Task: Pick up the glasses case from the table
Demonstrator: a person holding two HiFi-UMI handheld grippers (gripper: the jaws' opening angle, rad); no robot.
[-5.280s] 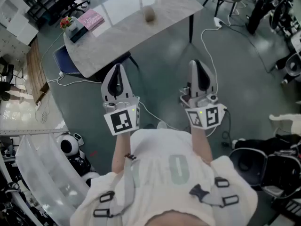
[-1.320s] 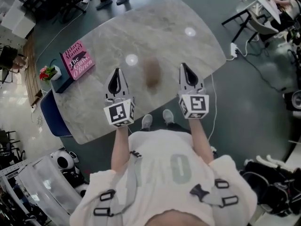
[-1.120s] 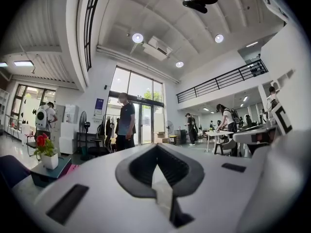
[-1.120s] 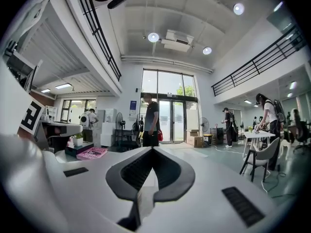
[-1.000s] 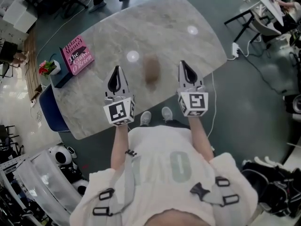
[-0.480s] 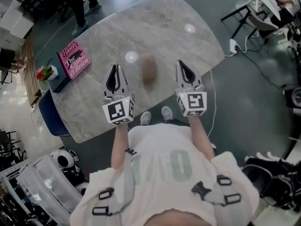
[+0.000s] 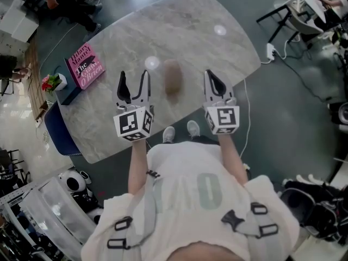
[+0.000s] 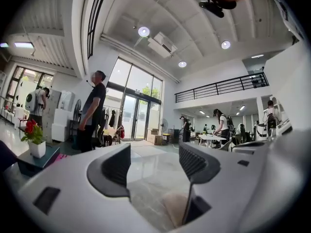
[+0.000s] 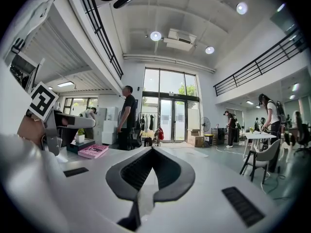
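Observation:
The brown oval glasses case [image 7: 173, 80] lies on the marble table [image 7: 202, 16], between my two grippers and slightly beyond their tips. My left gripper [image 7: 133, 76] hovers just left of it. Its jaws have just been opening and stand open with nothing between them. In the left gripper view the case [image 8: 176, 207] shows low down, behind the right jaw of that gripper [image 8: 154, 162]. My right gripper [image 7: 209, 75] hangs to the case's right, shut and empty. In the right gripper view its pads [image 9: 153, 150] meet at the tip.
A pink book [image 7: 85, 66] lies at the table's left end beside a small pot of red flowers [image 7: 54, 82] on a dark box. A blue chair [image 7: 54, 132] stands by the left edge. People stand beyond the table [image 8: 93, 111]. Cables and chairs are on the floor at right.
The left gripper's jaws have opened from shut. Both grippers stay about where they were beside the case. A person beyond the table has walked to the left.

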